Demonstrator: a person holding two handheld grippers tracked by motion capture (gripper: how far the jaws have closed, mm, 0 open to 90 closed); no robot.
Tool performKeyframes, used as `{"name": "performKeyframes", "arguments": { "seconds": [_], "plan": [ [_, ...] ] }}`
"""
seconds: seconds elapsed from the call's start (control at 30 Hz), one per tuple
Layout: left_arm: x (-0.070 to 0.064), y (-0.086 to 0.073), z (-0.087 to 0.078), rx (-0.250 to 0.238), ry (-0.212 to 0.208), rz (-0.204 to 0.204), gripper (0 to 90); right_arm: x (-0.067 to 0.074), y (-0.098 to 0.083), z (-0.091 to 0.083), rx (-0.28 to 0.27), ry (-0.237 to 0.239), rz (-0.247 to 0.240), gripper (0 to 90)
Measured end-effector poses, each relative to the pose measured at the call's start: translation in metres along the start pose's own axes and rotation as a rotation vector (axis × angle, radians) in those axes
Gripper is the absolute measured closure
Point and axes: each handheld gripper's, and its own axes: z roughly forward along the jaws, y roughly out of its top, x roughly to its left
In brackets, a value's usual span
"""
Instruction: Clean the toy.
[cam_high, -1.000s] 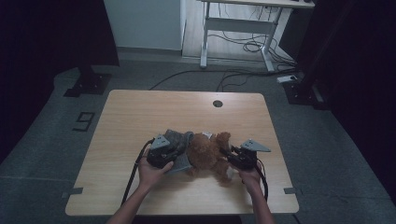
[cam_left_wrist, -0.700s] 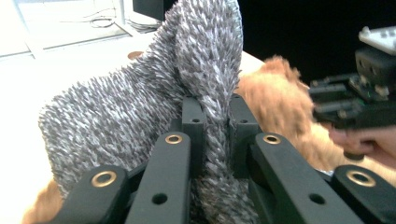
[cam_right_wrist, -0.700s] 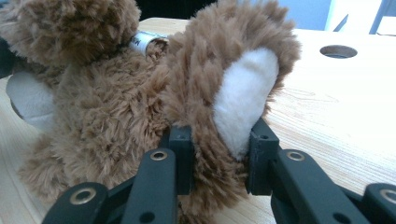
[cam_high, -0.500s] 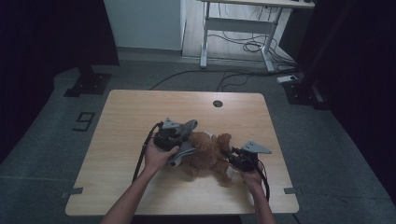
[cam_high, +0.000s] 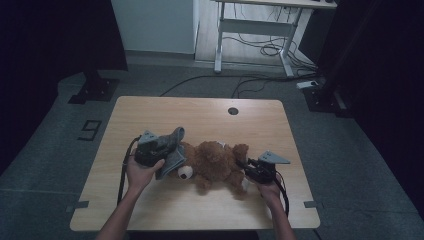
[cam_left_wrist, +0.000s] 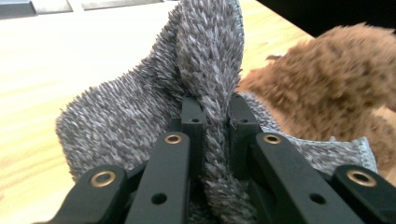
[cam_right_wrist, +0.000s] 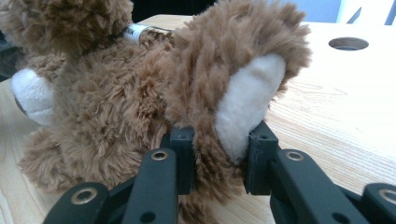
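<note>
Left jaws: closed on a fold of grey cloth (cam_left_wrist: 205, 93), pinched between the pads; left gripper (cam_high: 159, 146) holds it up off the table (cam_high: 200, 112).
Right jaws: closed on the foot (cam_right_wrist: 243, 100) of a brown teddy bear (cam_high: 215, 162); right gripper (cam_high: 254, 170) sits low at the bear's end.
Bear: lies on its side mid-table, between both grippers, head toward the cloth.
Cloth: fuzzy knit, draped over the bear's head end, touching it.
Handling, judged: both light, soft, floppy; nothing breakable. Fur compresses, so a shallow pinch may slip.
Hold points, judged: bear by a limb, deep; cloth by its hem.
</note>
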Motion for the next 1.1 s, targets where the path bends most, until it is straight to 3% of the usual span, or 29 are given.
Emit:
{"name": "performKeyframes", "arguments": {
  "seconds": [0.2, 0.3, 0.37, 0.43, 0.6, 0.67, 0.77, 0.9, 1.0, 1.1],
  "plan": [
    [0.018, -0.016, -0.008, 0.004, 0.034, -0.045, 80.2, -0.001, 0.0, 0.0, 0.003, 0.001, 0.003, 70.3],
    [0.028, -0.028, -0.003, 0.055, 0.061, -0.063, 80.4, -0.001, -0.001, 0.0, 0.004, 0.0, 0.007, 70.3],
    [0.031, -0.036, 0.003, 0.081, 0.046, -0.079, 80.4, -0.002, -0.001, 0.001, 0.005, 0.0, 0.009, 70.3],
    [0.03, -0.037, 0.003, 0.067, 0.042, -0.089, 80.4, -0.003, -0.001, 0.0, 0.004, 0.005, 0.007, 70.3],
    [0.016, -0.007, -0.02, -0.031, 0.055, -0.036, 80.4, -0.004, 0.0, -0.001, 0.002, -0.005, 0.008, 70.3],
    [0.004, 0.011, -0.029, -0.072, 0.032, -0.006, 80.4, -0.005, 0.0, -0.001, -0.004, -0.005, 0.006, 70.2],
    [-0.016, 0.03, -0.029, -0.093, 0.0, 0.038, 80.4, -0.004, 0.0, -0.001, -0.007, -0.004, 0.002, 70.2],
    [-0.045, 0.048, -0.002, -0.044, -0.052, 0.094, 80.3, -0.004, 0.0, -0.002, -0.007, -0.003, 0.002, 70.2],
    [-0.059, 0.052, 0.032, 0.021, -0.104, 0.089, 80.3, -0.004, 0.0, -0.002, -0.007, -0.002, 0.002, 70.2],
    [-0.07, 0.045, 0.064, 0.078, -0.089, 0.094, 80.3, -0.004, 0.001, -0.002, -0.001, -0.01, 0.01, 70.2]
  ]
}}
